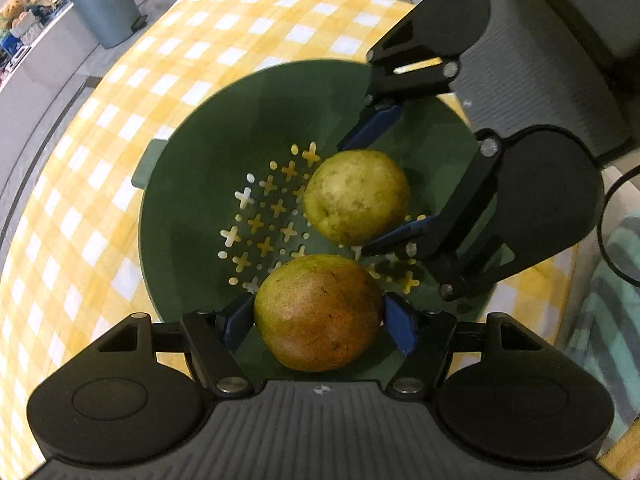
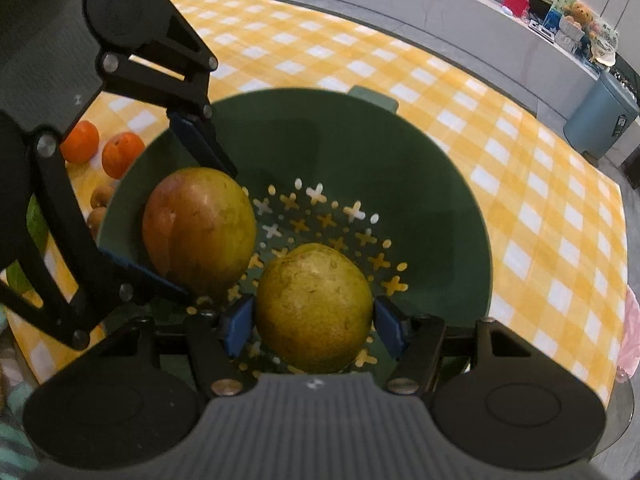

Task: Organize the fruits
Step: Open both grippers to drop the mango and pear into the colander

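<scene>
A green colander (image 1: 192,184) (image 2: 420,184) stands on a yellow checked tablecloth. A red-green mango (image 1: 318,312) (image 2: 198,232) sits between the blue pads of my left gripper (image 1: 318,320) over the colander's near side. A yellow-green pear (image 1: 356,196) (image 2: 314,308) sits between the pads of my right gripper (image 2: 314,322), which shows in the left wrist view (image 1: 372,184) coming in from the right. The left gripper shows in the right wrist view (image 2: 200,236). Both pairs of jaws close around their fruit inside the bowl.
Two oranges (image 2: 102,148), small brown fruits (image 2: 100,204) and something green (image 2: 36,224) lie on the cloth left of the colander. A blue-grey bin (image 1: 106,4) (image 2: 600,120) stands on the floor beyond the table. A counter with clutter (image 2: 572,28) runs behind.
</scene>
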